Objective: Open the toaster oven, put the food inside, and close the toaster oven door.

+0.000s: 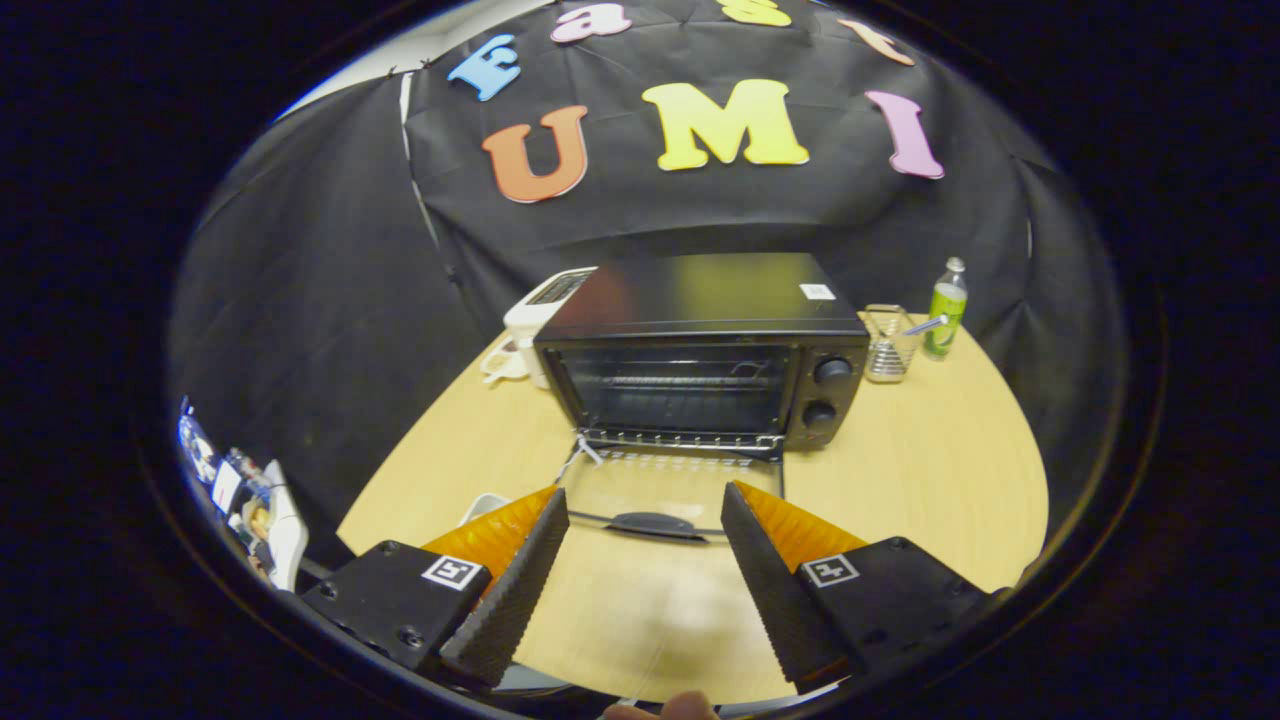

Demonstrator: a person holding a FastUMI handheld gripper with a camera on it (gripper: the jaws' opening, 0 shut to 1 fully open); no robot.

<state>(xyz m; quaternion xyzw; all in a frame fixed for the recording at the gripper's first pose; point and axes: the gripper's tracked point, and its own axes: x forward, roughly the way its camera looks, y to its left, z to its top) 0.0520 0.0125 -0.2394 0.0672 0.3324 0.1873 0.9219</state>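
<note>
The jaws (645, 525) stand wide and empty, the toaster oven (700, 350) just beyond them on the bench (930, 470), its stiff glass door (670, 485) down, best gripped by its handle (650, 523).

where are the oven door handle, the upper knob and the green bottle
oven door handle (652, 523), gripper view, middle of the dark grip, between the open fingers
upper knob (832, 370), gripper view, its round face
green bottle (945, 318), gripper view, its labelled body
gripper (645, 535), gripper view, gap between fingertips
</note>
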